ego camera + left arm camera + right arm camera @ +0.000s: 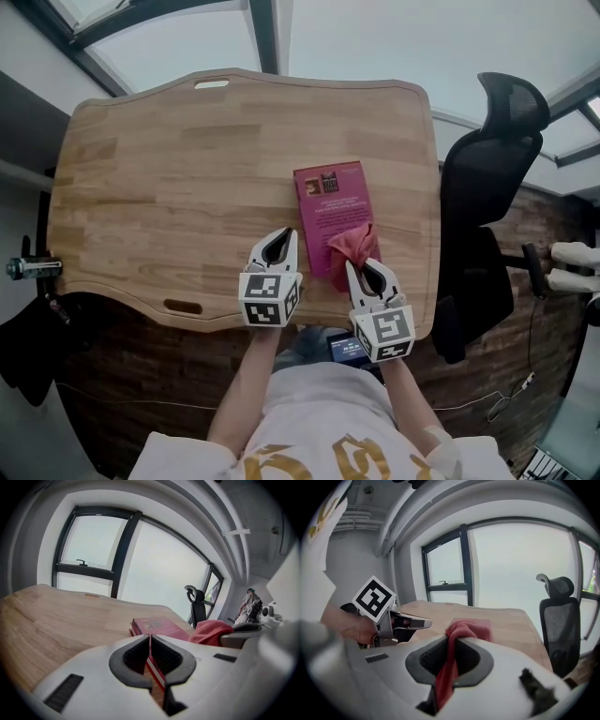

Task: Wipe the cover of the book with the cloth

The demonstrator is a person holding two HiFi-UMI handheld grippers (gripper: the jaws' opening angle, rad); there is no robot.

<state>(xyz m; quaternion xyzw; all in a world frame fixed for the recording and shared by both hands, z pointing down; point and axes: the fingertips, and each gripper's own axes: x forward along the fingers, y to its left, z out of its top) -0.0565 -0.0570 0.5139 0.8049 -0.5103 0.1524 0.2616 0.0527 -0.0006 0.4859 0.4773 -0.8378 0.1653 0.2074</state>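
Pinching the red cloth (352, 246) between its closed jaws, the right gripper (363, 268) presses the bunched fabric onto the near end of the pink book (328, 197), which lies flat on the wooden surface (178, 178), toward the person's right and close to the near edge. The left gripper (285, 236) has its jaws pressed together with nothing between them; it sits just beside the book's near left edge, and whether it touches the book cannot be told. As for progress, the cloth is in the grip and in contact with the cover, so the pick-up and approach look finished and the wiping itself seems to be under way or just starting. The middle and far end of the cover lie bare of the cloth, and no visible mark shows how much has been wiped, so strokes across that remaining area most likely remain to be done
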